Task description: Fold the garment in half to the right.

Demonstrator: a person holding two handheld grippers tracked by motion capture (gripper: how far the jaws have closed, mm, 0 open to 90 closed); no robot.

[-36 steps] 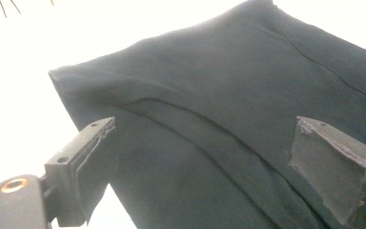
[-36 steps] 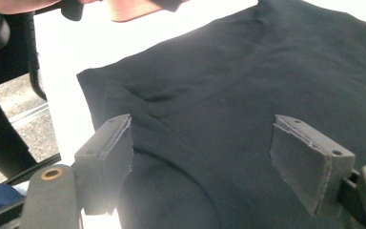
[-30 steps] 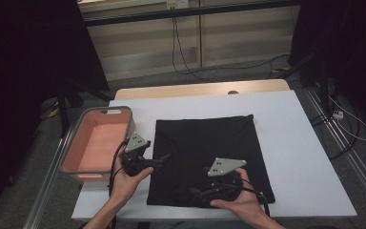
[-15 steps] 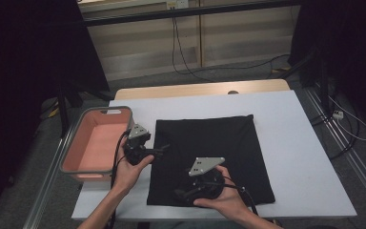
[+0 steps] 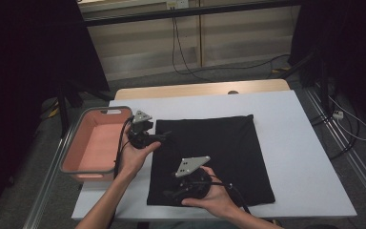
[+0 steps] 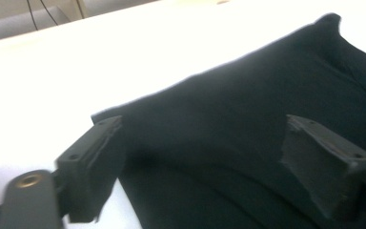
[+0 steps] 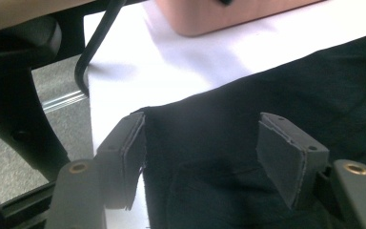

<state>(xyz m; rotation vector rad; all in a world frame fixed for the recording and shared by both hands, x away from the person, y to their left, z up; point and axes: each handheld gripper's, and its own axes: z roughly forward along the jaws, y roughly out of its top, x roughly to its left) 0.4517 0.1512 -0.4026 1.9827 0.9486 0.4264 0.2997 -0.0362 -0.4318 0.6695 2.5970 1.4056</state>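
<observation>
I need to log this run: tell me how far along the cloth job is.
Done: the black cloth lies spread flat on the white table. In hand: the left gripper sits open at its far left corner and the right gripper open at its near left corner, jaws either side of the edge, neither closed on it. Left: gripping and any folding; the pink bin holds nothing.
</observation>
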